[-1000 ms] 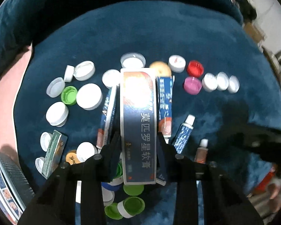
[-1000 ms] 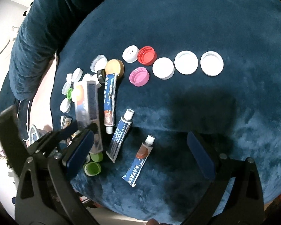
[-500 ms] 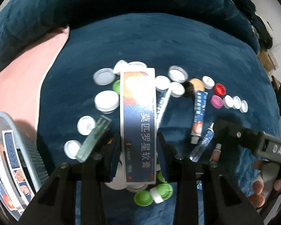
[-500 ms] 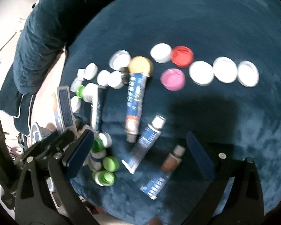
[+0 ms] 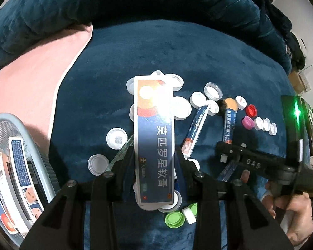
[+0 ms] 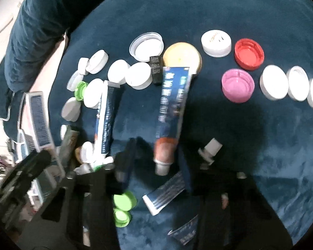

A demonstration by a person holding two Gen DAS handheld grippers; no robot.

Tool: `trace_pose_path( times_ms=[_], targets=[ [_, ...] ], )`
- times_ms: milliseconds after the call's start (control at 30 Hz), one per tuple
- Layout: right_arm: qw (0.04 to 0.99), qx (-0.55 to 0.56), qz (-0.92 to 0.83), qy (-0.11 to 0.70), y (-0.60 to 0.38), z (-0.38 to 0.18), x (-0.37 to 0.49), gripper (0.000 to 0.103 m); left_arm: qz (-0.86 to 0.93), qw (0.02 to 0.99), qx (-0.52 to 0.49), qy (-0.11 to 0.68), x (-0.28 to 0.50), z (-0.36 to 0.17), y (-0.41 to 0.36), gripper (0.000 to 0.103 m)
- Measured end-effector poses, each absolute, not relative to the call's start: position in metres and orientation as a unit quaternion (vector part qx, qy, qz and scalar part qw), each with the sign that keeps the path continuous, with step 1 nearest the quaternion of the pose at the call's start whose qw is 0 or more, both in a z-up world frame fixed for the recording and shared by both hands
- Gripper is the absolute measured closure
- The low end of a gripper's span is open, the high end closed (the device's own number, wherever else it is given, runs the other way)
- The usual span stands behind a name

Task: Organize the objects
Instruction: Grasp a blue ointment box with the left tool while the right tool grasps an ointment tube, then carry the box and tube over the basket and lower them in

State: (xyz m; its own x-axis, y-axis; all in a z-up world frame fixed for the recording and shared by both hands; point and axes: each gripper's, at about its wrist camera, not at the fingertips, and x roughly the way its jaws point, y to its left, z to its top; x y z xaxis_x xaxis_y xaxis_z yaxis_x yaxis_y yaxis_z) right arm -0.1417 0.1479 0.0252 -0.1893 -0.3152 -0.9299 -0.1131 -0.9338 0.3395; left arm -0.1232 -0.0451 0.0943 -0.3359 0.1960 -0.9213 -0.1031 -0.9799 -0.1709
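Observation:
My left gripper [image 5: 154, 156] is shut on a long blue ointment box [image 5: 154, 125] with white Chinese lettering, held over the caps on the dark blue plush surface [image 5: 114, 73]. In the right wrist view, my right gripper [image 6: 156, 145] has its jaws closed on the orange cap end of a blue ointment tube [image 6: 173, 104]. Seen from the left wrist, that right gripper [image 5: 225, 152] reaches in from the right, with a hand [image 5: 292, 208] behind it. Other tubes [image 6: 106, 120] [image 6: 167, 191] lie beside it.
A grey mesh basket [image 5: 2, 129] holding several boxes stands at the left edge, beside a pink cloth [image 5: 31, 66]. White caps [image 6: 273, 83] form a row at the right, near a pink cap [image 6: 237, 85] and a red one [image 6: 248, 54]. Green caps [image 6: 123, 202] lie near the front.
My left gripper carried the box leftward, bringing the basket into view. My right gripper came down over the tube and its jaws went from wide open to closed.

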Motion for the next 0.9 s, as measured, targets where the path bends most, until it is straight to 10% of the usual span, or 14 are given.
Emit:
trace_pose_path(
  times_ms=[900],
  targets=[
    [0.216, 0.561, -0.778, -0.182, 0.05, 0.12, -0.089, 0.084, 0.872, -0.002, -0.475, -0.115, -0.053, 0.19, -0.165, 0.065]
  ],
)
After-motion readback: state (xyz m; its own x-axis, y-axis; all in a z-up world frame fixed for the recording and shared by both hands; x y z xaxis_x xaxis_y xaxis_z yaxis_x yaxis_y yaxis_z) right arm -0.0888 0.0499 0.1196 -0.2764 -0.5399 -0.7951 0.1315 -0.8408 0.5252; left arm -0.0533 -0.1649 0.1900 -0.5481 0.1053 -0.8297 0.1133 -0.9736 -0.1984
